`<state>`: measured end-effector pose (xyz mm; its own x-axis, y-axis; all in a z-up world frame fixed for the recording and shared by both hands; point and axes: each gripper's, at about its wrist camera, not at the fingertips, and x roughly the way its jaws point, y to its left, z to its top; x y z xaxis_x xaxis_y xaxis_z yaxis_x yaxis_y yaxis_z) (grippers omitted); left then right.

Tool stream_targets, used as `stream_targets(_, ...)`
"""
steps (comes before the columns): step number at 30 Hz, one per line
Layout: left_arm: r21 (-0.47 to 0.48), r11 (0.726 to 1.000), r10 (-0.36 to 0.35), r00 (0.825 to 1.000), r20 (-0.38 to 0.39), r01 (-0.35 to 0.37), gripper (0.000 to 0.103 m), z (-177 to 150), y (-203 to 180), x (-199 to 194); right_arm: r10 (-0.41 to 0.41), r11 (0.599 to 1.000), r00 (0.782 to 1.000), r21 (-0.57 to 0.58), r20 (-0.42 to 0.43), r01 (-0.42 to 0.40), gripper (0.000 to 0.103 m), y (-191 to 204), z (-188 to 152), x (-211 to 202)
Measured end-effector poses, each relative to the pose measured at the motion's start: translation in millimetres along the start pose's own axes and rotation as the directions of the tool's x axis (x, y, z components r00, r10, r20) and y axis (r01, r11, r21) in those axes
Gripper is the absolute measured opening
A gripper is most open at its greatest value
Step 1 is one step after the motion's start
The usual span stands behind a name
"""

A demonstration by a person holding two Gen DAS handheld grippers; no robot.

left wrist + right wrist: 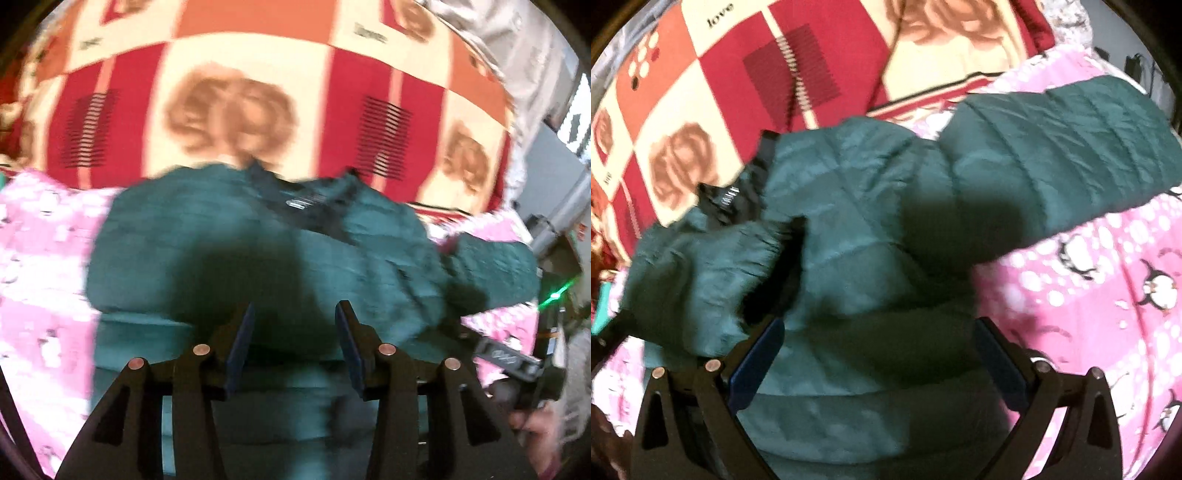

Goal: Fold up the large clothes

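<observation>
A dark green quilted jacket (258, 240) lies on a pink penguin-print sheet (44, 277). Its black collar with a label (303, 203) points away from me. My left gripper (295, 314) is open, hovering over the jacket's near part with nothing between its fingers. In the right wrist view the jacket (868, 229) has one sleeve (1071, 147) stretched out to the right and the other sleeve (701, 266) folded over the body at left. My right gripper (879, 328) is open wide above the jacket's lower body.
A red, orange and cream blanket with rose prints (236, 103) lies beyond the jacket, also shown in the right wrist view (701, 110). The other hand-held gripper and a hand (524, 369) show at the right edge. A grey garment (517, 44) lies far right.
</observation>
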<state>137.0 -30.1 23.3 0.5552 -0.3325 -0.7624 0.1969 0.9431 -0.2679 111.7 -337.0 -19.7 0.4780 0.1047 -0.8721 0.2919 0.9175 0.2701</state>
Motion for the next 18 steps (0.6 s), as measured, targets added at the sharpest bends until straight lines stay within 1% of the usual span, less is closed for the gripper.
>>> stream_targets(3,-0.040,0.997,0.068,0.997,0.037,-0.067,0.013,3.9,31.2,-12.1,0.051,0.998,0.998,-0.027,-0.031,-0.052,0.103,21.5,3.7,12.7)
stream_targets(5,-0.084,0.992,0.101,0.994,0.049,-0.097,0.013,7.8,52.8,-16.5,0.066,0.996,0.997,-0.051,-0.043,-0.068,0.103,36.8,4.7,23.6)
stream_targets(8,-0.129,0.982,0.144,0.988,0.053,-0.136,0.013,10.4,75.0,-16.7,0.075,0.995,0.994,-0.054,-0.075,-0.079,0.103,52.8,5.0,44.4)
stream_targets(9,-0.145,0.978,0.157,0.986,0.053,-0.148,0.013,10.6,82.6,-15.9,0.084,0.994,0.993,-0.061,-0.078,-0.088,0.098,57.2,5.0,49.4)
stream_targets(10,-0.157,0.975,0.166,0.985,0.051,-0.157,0.013,11.1,87.2,-14.5,0.095,0.992,0.993,-0.082,-0.069,-0.100,0.092,61.8,4.7,52.0)
stream_targets(11,-0.175,0.970,0.177,0.983,0.050,-0.166,0.013,12.0,94.3,-12.4,0.103,0.987,0.993,-0.118,-0.055,-0.109,0.063,67.8,5.1,52.6)
stream_targets(12,-0.186,0.967,0.184,0.982,0.050,-0.172,0.012,13.0,98.5,-10.7,0.097,0.983,0.994,-0.154,-0.041,-0.102,0.032,73.2,5.5,50.1)
stream_targets(13,-0.199,0.963,0.193,0.980,0.051,-0.180,0.013,13.9,103.1,-8.0,0.084,0.980,0.996,-0.178,-0.007,-0.084,0.025,76.0,8.8,43.9)
stream_targets(15,-0.214,0.957,0.209,0.977,0.051,-0.194,0.013,14.8,109.5,-1.7,0.085,0.977,0.995,-0.200,0.047,-0.074,0.020,76.6,16.2,32.3)
stream_targets(16,-0.217,0.955,0.216,0.975,0.047,-0.201,0.013,15.4,111.1,2.3,0.071,0.975,0.994,-0.215,0.078,-0.053,0.019,76.4,21.6,25.4)
stream_targets(18,-0.219,0.952,0.226,0.974,0.025,-0.215,0.013,15.9,114.5,16.4,0.022,0.971,0.988,-0.240,0.153,0.016,0.019,73.2,35.1,12.6)
